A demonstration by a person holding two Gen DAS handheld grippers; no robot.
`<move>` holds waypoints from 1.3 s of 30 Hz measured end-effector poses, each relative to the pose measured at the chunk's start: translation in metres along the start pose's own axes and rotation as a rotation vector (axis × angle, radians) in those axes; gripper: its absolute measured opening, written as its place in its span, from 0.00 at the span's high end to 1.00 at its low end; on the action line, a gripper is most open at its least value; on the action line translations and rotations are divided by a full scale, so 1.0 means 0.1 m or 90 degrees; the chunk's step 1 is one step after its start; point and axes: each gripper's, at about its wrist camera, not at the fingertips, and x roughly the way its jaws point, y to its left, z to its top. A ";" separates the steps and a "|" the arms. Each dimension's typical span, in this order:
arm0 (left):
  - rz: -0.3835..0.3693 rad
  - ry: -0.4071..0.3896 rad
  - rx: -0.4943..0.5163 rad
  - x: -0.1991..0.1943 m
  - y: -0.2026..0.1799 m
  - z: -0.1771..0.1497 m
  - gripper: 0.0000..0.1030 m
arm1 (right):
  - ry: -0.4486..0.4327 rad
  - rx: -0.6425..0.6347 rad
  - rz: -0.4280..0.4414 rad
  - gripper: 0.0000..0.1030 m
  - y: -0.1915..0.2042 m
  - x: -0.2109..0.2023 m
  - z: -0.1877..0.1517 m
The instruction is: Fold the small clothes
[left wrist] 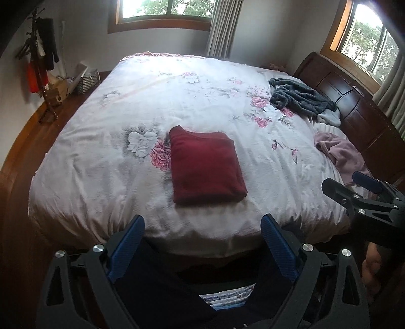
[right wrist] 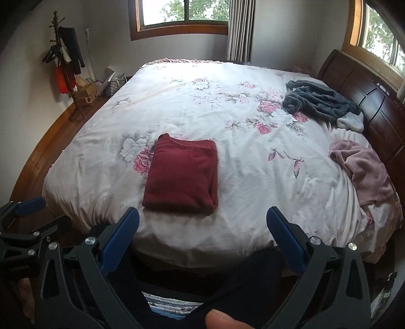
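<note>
Both the left hand-held gripper (left wrist: 202,227) and right hand-held gripper (right wrist: 202,220) hover spread wide, empty, at the bed's (right wrist: 227,227) near edge. Beyond lies the folded red sweater (right wrist: 182,174), long axis and collar pointing toward the far window (right wrist: 182,15).

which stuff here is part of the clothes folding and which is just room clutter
Job: folded red garment; unfolded pink garment; crumpled grey garment; open left gripper; open right gripper.

Lying about: coat rack; basket on floor.
</note>
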 end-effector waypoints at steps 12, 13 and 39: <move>-0.008 -0.004 0.003 0.02 0.02 0.02 0.09 | -0.005 -0.009 -0.004 0.03 0.03 0.02 0.05; -0.008 -0.004 0.004 0.01 0.02 0.02 0.09 | -0.006 -0.010 -0.003 0.03 0.03 0.02 0.05; -0.016 -0.022 0.007 -0.13 0.02 0.04 0.09 | -0.035 -0.015 0.009 0.03 0.08 -0.13 -0.03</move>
